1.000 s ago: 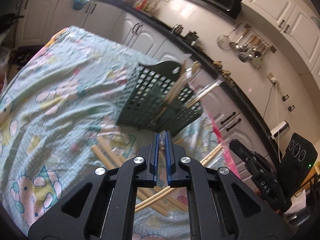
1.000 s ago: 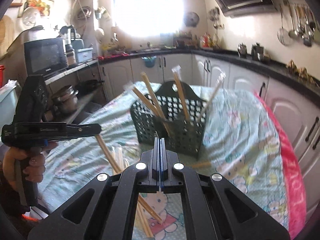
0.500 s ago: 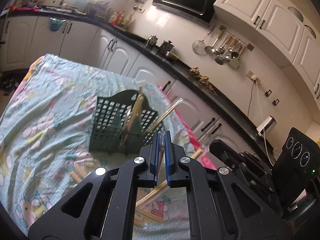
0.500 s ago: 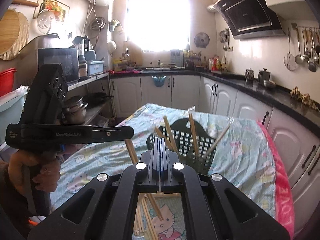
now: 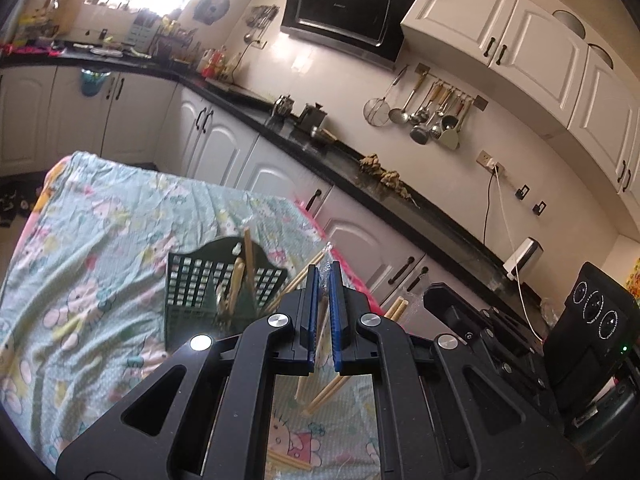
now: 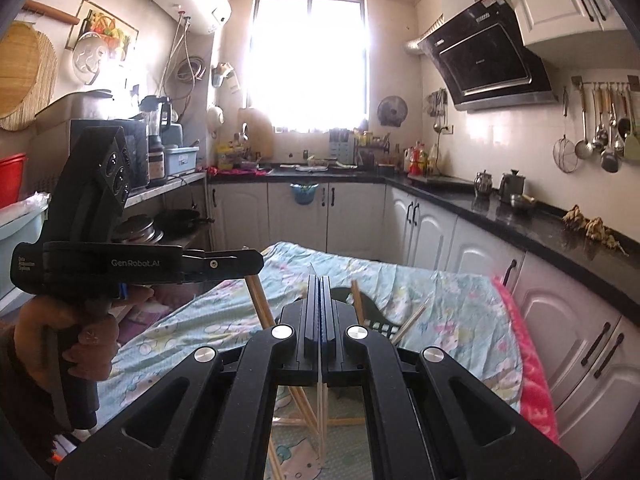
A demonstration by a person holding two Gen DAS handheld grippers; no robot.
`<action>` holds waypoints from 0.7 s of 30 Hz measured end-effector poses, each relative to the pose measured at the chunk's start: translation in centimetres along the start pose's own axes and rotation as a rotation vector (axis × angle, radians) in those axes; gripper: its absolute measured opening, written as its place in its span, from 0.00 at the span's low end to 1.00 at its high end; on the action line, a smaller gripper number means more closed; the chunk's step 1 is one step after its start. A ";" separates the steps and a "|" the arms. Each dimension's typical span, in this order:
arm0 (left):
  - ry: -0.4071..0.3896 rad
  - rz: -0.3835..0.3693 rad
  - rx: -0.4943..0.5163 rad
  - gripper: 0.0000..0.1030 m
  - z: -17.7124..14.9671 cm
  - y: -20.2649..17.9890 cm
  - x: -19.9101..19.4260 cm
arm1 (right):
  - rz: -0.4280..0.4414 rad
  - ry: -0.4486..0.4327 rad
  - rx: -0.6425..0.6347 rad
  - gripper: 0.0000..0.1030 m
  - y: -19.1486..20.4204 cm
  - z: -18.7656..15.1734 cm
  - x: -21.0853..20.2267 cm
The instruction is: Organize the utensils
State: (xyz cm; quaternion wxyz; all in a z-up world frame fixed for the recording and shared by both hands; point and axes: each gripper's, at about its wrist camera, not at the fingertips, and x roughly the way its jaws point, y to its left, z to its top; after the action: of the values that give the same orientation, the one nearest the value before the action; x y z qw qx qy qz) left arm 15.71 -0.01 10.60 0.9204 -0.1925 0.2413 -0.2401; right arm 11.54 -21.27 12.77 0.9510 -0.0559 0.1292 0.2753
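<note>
Left tongs (image 5: pixel 323 280) pinching wrapped chopsticks (image 5: pixel 320 380), raised

Dark green lattice basket (image 5: pixel 224 288) stands upright on the table, wooden chopsticks (image 5: pixel 249 264) leaning inside; loose chopsticks (image 5: pixel 320 396) lie nearby.

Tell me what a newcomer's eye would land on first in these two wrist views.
The left gripper fills the foreground of its view, shut on a plastic-wrapped pair of chopsticks above the pale green cartoon tablecloth. Just beyond stands the dark green basket with chopsticks leaning out of it. In the right wrist view the blazing window dominates, and the right gripper is shut on a thin clear wrapper.
</note>
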 end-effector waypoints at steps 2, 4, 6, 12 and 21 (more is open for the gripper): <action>-0.012 -0.003 0.009 0.02 0.6 -0.4 -0.1 | -0.006 -0.012 -0.003 0.01 -0.2 0.5 -0.1; -0.029 -0.007 0.016 0.02 1.4 -0.8 -0.1 | -0.014 -0.027 -0.010 0.01 -0.3 1.3 -0.2; -0.046 -0.010 0.020 0.03 2.2 -1.2 -0.2 | -0.018 -0.041 -0.014 0.01 -0.5 2.1 -0.1; -0.087 -0.003 0.034 0.02 4.5 -2.0 -0.3 | -0.037 -0.079 -0.024 0.01 -1.3 4.5 0.3; -0.160 0.033 0.021 0.02 7.8 -1.7 -0.4 | -0.079 -0.115 -0.016 0.01 -3.0 7.5 1.8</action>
State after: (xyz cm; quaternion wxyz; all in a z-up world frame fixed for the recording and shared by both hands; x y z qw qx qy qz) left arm 19.00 0.70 17.86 0.9425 -0.1975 0.1673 -0.2114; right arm 16.27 -21.53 19.56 0.9664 -0.0528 0.0698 0.2415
